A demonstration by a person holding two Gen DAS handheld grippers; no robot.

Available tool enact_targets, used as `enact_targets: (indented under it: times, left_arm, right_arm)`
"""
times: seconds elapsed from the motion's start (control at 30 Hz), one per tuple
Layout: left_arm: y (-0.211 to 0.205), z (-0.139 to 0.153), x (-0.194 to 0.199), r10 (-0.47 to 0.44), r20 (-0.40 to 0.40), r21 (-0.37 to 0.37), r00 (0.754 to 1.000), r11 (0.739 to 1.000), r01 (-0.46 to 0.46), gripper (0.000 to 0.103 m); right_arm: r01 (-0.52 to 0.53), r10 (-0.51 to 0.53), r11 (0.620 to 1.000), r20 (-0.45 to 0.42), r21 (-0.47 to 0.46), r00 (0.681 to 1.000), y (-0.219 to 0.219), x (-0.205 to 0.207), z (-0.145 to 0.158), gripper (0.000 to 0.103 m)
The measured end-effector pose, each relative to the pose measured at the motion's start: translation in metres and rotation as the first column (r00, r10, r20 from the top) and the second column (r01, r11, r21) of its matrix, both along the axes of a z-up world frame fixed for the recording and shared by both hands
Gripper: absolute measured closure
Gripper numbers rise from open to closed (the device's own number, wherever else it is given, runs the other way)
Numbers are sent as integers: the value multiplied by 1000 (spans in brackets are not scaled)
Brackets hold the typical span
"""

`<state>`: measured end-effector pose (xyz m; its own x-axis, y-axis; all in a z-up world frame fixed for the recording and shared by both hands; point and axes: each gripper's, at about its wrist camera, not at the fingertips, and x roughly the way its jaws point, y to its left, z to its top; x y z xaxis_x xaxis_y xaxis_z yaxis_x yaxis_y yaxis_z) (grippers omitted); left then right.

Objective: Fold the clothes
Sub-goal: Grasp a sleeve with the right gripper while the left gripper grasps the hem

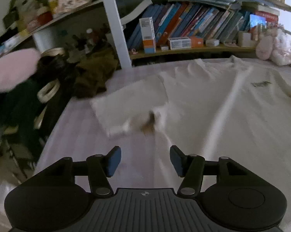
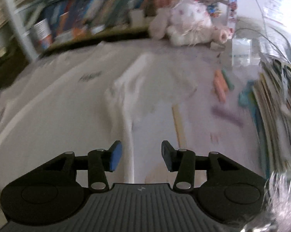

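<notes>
Left gripper (image 1: 145,161) hovering low over the bed (image 1: 83,147), fingers spread wide and empty, pointed at a white shirt (image 1: 203,100), right gripper (image 2: 141,155) likewise wide and empty above a raised fold (image 2: 126,104).

Both wrist views low over bed, facing bookshelf (image 1: 193,29); share white garment (image 2: 126,96).

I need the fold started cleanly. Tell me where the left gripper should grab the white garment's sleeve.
Probably the sleeve's near cuff edge, approached from the front with the open left gripper. That edge faces the gripper and lies flat on the bed, free of the white garment's body.
</notes>
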<state>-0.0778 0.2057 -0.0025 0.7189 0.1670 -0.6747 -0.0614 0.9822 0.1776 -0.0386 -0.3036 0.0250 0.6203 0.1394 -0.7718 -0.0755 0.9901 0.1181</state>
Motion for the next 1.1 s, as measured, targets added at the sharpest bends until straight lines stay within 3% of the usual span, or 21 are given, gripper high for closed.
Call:
enact_targets:
  times: [0.2,0.4,0.53,0.6,0.63,0.67,0.77,0.8,0.93,1.1]
  left_arm:
    - [45,-13,100,13,-37,36,999,999,-12,43]
    - [117,-35,159,199,-62,-15,978,980,-200,42]
    - [141,-54,177,258,-114,-69,959,961,-266,43]
    - [146,-57,176,250,-97,-138,963,955,-261,62]
    - [148,-58,175,230,-88,-182,969,953,-242,86]
    - [150,-58,176,213,-82,-202,974,953,-226,93]
    - [156,-58,184,208,-80,-166,975,962,-218,95]
    - [160,-58,188,217,-78,-149,973,962,-227,95]
    - [175,-58,204,256,-70,-82,964,962,-261,95]
    - [172,-59,208,208,-72,-12,975,978,-209,94]
  right_arm:
    - [181,-185,976,-23,-124,982,17,90,-28,52]
    - [332,-346,931,-78,-152,935,4,130,-59,52]
    - [373,-390,916,-102,-150,915,4,142,-68,52]
    - [388,-403,911,-106,-142,909,4,146,-70,53]
    - [396,-411,908,-109,-132,905,3,148,-70,54]
    - [396,-410,909,-109,-128,906,2,151,-70,60]
    - [354,-367,927,-105,-125,924,2,161,-70,88]
    - [341,-355,931,-110,-127,928,2,165,-69,92]
    - [278,-304,938,-101,-208,947,6,185,-69,94]
    - [254,-284,918,-57,-305,957,8,210,-74,95]
